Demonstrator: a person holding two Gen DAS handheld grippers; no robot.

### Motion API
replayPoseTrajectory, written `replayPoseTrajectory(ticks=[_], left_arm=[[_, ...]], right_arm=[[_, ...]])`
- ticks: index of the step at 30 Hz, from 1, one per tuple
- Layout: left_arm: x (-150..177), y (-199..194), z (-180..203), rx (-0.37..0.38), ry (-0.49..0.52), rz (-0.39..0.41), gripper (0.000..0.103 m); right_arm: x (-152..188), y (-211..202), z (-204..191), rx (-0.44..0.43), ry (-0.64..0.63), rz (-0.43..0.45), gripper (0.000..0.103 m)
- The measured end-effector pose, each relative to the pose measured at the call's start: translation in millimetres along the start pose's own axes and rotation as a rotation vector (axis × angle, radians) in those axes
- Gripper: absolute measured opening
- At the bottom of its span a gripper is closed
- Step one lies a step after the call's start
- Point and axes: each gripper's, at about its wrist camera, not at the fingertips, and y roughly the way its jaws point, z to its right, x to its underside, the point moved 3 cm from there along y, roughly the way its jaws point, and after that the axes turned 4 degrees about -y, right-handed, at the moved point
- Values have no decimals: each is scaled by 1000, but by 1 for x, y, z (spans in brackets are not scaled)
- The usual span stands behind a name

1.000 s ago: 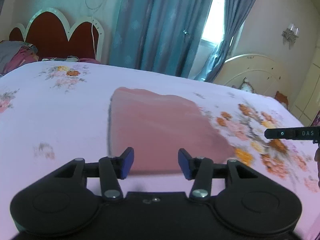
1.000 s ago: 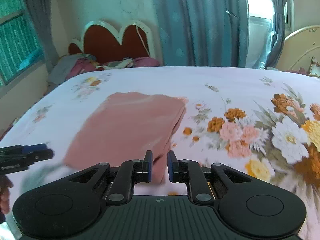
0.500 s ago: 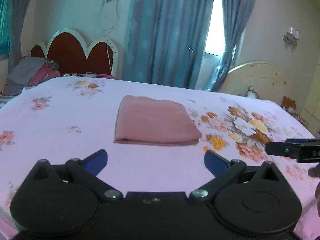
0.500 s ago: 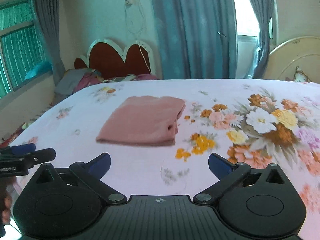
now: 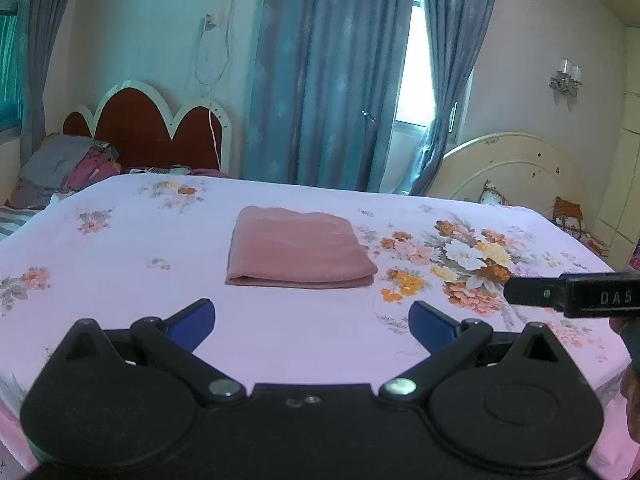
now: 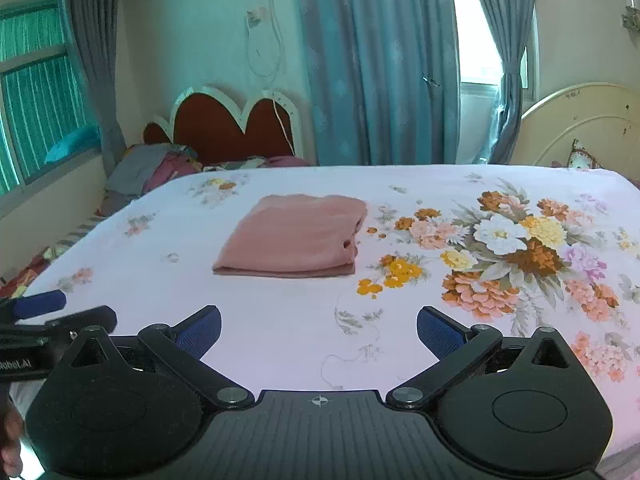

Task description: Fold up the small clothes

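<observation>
folded pink cloth [image 5: 298,250] mid-bed, left gripper [image 5: 312,322] apart

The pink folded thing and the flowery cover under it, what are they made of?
The pink folded garment looks like soft, matte woven or knit cloth: it drapes in layered edges with small creases and no shine. The flowered bedsheet looks like thin, smooth printed fabric, lying flat with faint wrinkles. Exact fibre cannot be told.
</observation>
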Motion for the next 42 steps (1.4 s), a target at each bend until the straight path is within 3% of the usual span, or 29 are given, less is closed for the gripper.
replayPoseTrajectory(ticks=[32, 42], left_arm=[[-3, -7, 1, 13, 45, 22, 103], [-10, -6, 1, 19, 53, 44, 103]], right_arm=[[4, -10, 0, 25, -61, 0, 103], [-6, -10, 3, 25, -60, 36, 103]])
